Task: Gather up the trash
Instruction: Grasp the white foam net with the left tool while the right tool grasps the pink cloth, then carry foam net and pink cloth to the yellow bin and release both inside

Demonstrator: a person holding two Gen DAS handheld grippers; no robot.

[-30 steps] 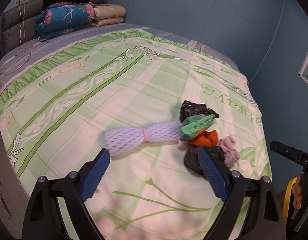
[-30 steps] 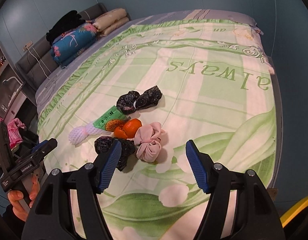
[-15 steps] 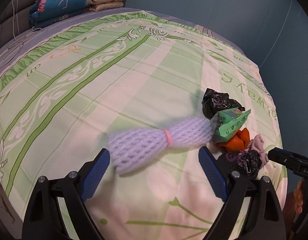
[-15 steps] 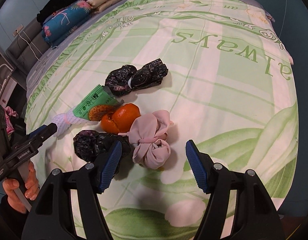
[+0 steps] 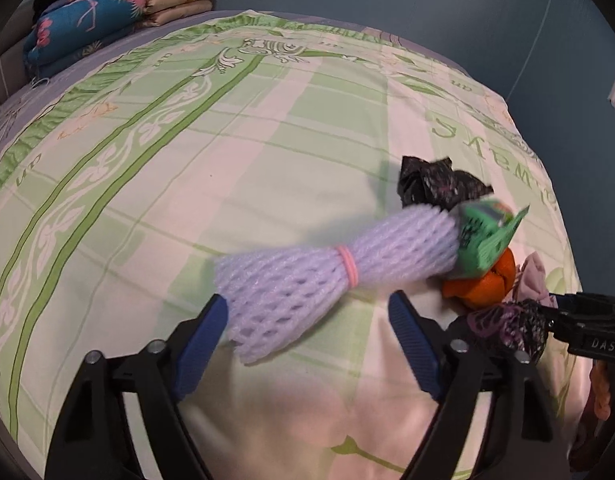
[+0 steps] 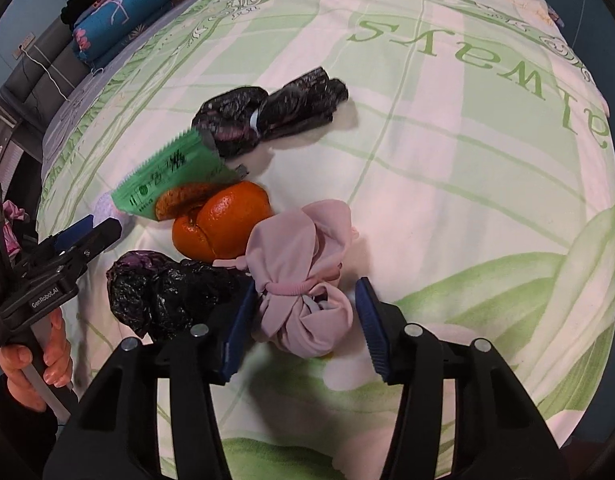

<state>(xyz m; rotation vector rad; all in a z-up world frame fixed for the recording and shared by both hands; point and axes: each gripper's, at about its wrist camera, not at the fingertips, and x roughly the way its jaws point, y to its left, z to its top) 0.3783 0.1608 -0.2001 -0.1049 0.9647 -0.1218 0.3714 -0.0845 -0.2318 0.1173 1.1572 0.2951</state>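
Foam netting, pale lilac, was what the left tool had lined up: the foam net sleeve, cinched in the middle by a pink rubber band, lay on the bed with its near end poking in between the blue pads. That tool's jaws had just been closing in, but the right pad was clearly apart from the sleeve and the left one sat just beside it, so nothing gripped, still released as far as I could see.

Over on the right wrist view, the right tool had its jaws just closing too, with a pink cloth bundle tied by a pink band sitting between the pads. The left pad looked like it was touching the cloth, but there was a visible gap at the right pad, so not clenched on it.

Rest of the trash pile, from that same view: an orange peel at about 11 o'clock from the bundle and touching it, a green wrapper further out at 10 o'clock, a black plastic bag at 9 o'clock pressed against the tool's left finger, and another knotted black bag up at 12 o'clock. A person's hand held the left tool's grip at the frame's 8 o'clock edge.
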